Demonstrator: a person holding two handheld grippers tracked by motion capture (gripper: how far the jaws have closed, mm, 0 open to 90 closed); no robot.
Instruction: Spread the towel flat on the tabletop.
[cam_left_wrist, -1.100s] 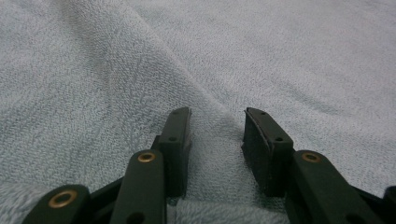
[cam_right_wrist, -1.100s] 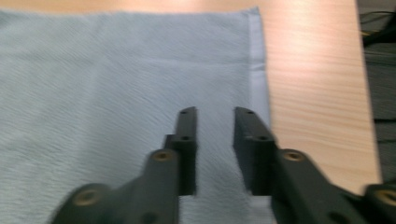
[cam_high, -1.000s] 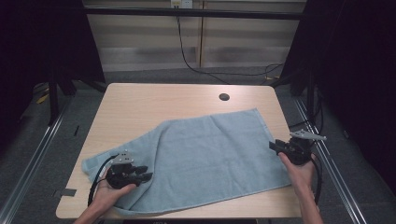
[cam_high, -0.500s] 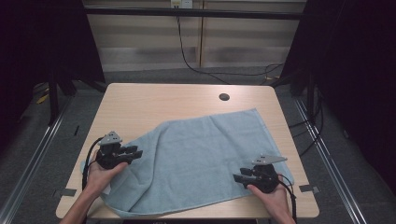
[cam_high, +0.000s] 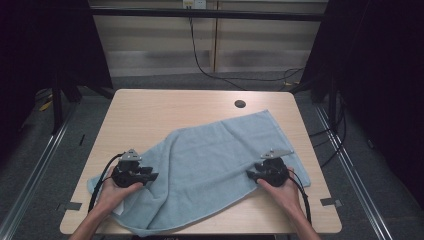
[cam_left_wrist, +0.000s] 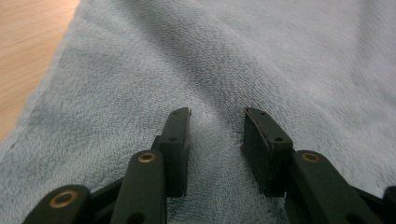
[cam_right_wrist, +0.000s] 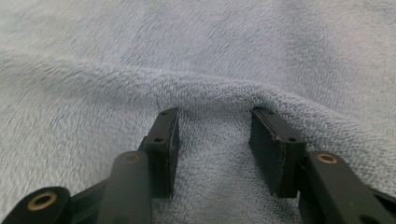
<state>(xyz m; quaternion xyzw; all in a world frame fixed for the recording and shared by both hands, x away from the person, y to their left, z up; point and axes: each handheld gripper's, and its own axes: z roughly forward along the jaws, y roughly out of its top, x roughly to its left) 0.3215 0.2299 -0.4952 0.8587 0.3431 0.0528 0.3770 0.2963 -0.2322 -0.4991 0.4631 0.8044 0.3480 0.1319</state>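
Note:
A light blue towel (cam_high: 215, 160) lies rumpled and slantwise across the wooden table (cam_high: 165, 112). My left gripper (cam_high: 151, 176) rests low on the towel's near left part and points right. Its jaws have just been opening and stand apart over flat cloth (cam_left_wrist: 140, 70), the pads (cam_left_wrist: 180, 140) pressing nothing. My right gripper (cam_high: 251, 175) sits on the towel's near right part and points left. Its jaws have also just been opening. They stand apart with a raised fold of towel (cam_right_wrist: 210, 91) just beyond the tips and flat cloth between them.
A dark round hole (cam_high: 240, 104) sits in the tabletop near the far edge. Bare wood lies beyond and left of the towel. A corner of the towel reaches the front edge (cam_high: 145, 231). Cables (cam_high: 200, 60) run over the floor behind the table.
My right gripper has moved from the towel's right edge inward and toward the front, onto the cloth. My left gripper has shifted a little on the left part. The towel is more bunched in the middle.

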